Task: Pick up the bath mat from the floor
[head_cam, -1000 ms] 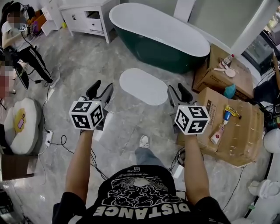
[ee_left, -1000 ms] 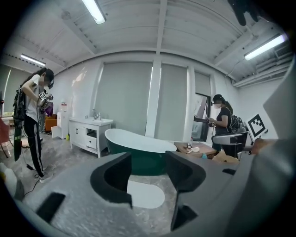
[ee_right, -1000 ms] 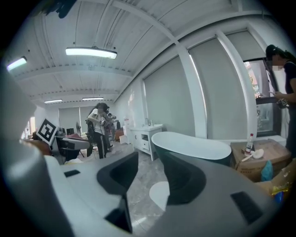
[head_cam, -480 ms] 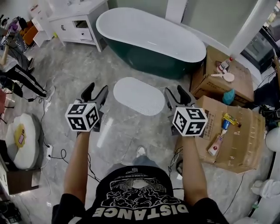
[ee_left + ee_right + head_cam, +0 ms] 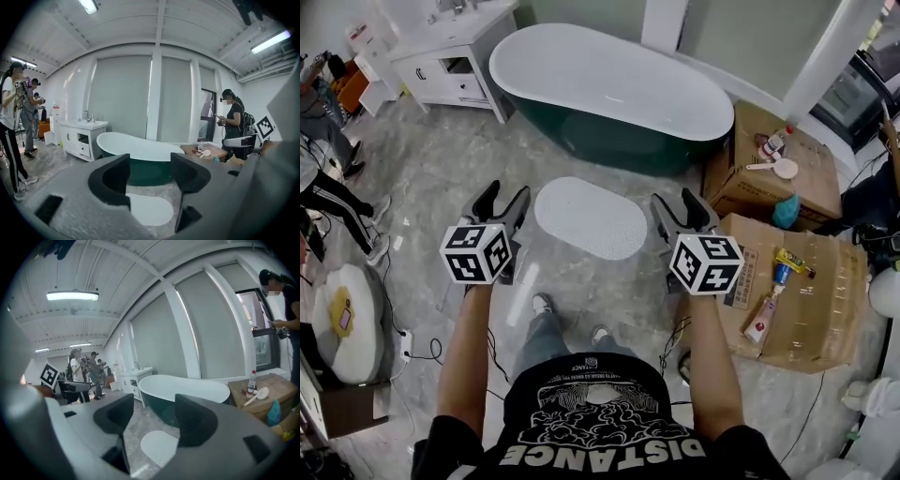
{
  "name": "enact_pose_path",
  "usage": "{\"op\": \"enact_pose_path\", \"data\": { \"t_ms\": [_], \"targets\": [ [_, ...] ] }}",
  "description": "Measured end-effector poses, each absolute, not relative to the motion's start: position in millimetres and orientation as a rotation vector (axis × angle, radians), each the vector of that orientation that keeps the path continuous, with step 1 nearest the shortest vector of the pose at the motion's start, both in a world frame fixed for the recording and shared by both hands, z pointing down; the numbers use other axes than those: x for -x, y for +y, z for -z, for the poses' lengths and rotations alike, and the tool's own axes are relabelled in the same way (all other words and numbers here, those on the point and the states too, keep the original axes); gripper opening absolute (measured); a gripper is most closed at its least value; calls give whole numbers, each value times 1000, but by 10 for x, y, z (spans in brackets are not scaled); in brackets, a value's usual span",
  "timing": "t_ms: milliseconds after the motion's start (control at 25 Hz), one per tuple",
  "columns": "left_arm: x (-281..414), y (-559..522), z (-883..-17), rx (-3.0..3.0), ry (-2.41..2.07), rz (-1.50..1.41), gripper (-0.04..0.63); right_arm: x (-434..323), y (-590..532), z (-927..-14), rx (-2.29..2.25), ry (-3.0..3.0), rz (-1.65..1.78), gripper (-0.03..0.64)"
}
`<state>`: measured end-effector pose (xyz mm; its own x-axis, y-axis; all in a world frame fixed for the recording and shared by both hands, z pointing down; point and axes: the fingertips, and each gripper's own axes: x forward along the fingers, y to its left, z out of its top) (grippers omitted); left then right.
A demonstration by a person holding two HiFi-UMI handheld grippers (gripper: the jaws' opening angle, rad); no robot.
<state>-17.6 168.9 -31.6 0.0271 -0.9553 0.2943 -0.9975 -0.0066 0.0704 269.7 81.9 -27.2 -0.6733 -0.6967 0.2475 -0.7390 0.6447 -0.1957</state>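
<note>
A white oval bath mat [image 5: 590, 217] lies flat on the grey marble floor in front of the bathtub; it also shows low between the jaws in the left gripper view [image 5: 151, 209] and the right gripper view [image 5: 159, 446]. My left gripper [image 5: 501, 200] hangs in the air to the mat's left, its jaws opening with nothing between them. My right gripper [image 5: 683, 207] hangs to the mat's right, jaws opening too, also empty. Both are well above the floor and apart from the mat.
A dark green bathtub [image 5: 609, 89] with a white inside stands beyond the mat. A white vanity cabinet [image 5: 450, 58] is at the back left. Cardboard boxes [image 5: 780, 272] with bottles and tubes stand on the right. People [image 5: 328, 178] stand at the left; cables and a cushion [image 5: 342, 309] lie there.
The view has shifted toward the tub, so the mat now lies nearer and between both grippers. Both pairs of jaws stand a little wider. The person's foot has stepped forward.
</note>
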Motion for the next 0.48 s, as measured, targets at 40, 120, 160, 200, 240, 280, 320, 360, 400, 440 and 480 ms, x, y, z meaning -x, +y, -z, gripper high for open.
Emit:
{"op": "enact_pose_path", "data": {
  "t_ms": [40, 120, 160, 200, 240, 280, 320, 360, 400, 440, 480],
  "targets": [
    [197, 1619, 292, -2051, -2006, -233, 279, -2689, 766, 254, -1201, -2705, -425, 264],
    [251, 1478, 233, -2062, -1989, -225, 281, -2656, 671, 210, -1219, -2693, -424, 265],
    [287, 1400, 203, -2070, -1978, -222, 281, -2630, 622, 191, -1231, -2688, -423, 267],
    [328, 1313, 175, -2081, -1963, -219, 281, -2602, 570, 178, -1246, -2681, -422, 267],
    [375, 1220, 152, -2093, -1946, -217, 281, -2570, 517, 167, -1266, -2671, -424, 267],
    [430, 1126, 132, -2104, -1929, -216, 281, -2531, 464, 158, -1285, -2660, -428, 267],
    [499, 1034, 114, -2113, -1913, -215, 281, -2480, 411, 149, -1303, -2647, -431, 268],
    [580, 948, 98, -2118, -1901, -214, 281, -2416, 355, 141, -1319, -2637, -435, 268],
    [671, 862, 83, -2123, -1889, -215, 281, -2342, 297, 136, -1334, -2628, -439, 270],
    [765, 772, 74, -2130, -1877, -219, 281, -2262, 236, 137, -1351, -2621, -444, 268],
    [857, 673, 69, -2142, -1863, -225, 281, -2180, 174, 146, -1371, -2613, -448, 270]
  ]
}}
